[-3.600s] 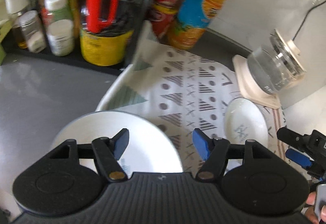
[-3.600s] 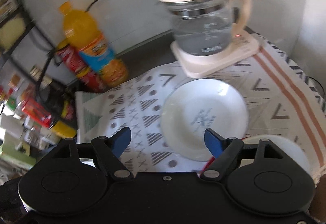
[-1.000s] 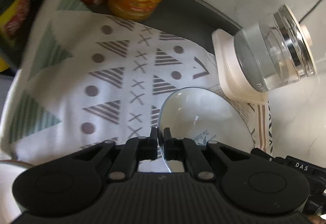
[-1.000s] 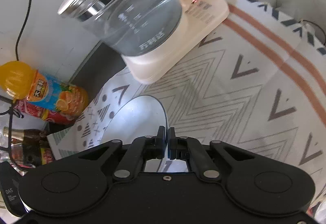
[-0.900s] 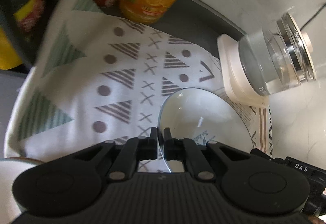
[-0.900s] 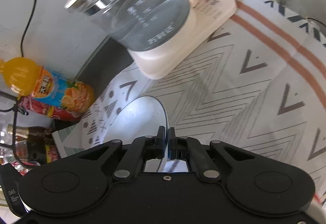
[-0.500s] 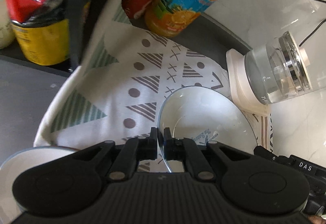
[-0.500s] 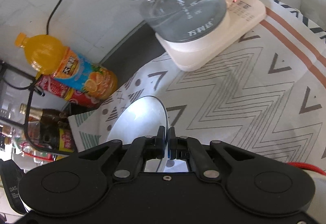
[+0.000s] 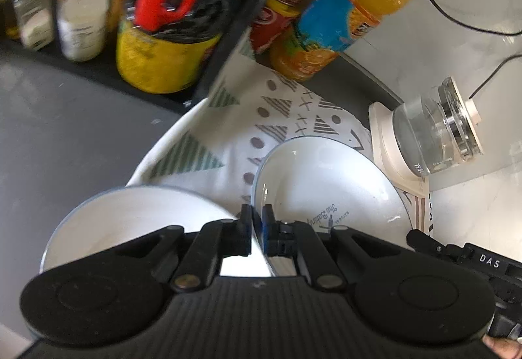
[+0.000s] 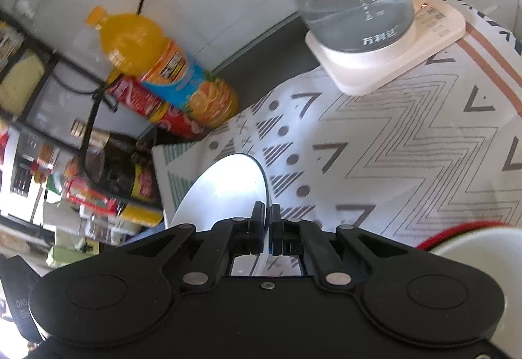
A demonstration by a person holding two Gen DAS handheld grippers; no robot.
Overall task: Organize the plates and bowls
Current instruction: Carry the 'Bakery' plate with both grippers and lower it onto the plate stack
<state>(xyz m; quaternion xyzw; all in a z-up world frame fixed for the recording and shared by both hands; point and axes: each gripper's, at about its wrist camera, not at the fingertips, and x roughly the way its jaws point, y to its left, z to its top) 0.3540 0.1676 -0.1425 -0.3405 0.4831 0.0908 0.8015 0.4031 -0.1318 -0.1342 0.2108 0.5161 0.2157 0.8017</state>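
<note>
A white deep plate with a small print (image 9: 326,189) hangs tilted above the patterned cloth (image 9: 293,117), held from both sides. My left gripper (image 9: 257,222) is shut on its left rim. My right gripper (image 10: 268,222) is shut on the opposite rim, where the plate (image 10: 225,192) shows edge-on and bright. A second white plate (image 9: 137,218) lies at lower left on the grey counter, just left of the held one. A white bowl with a red rim (image 10: 473,244) sits at the lower right edge of the right wrist view.
A glass kettle on a cream base (image 10: 355,0) stands at the back right on the cloth (image 10: 391,147). An orange drink bottle (image 9: 342,9), red cans and a black rack of jars and bottles (image 9: 156,16) line the back left. Cables run along the wall.
Both grippers, open 3.6 s ago, closed on the plate. Over the last second they carried it up and leftward, the kettle receded, and the second white plate and rack came into view.
</note>
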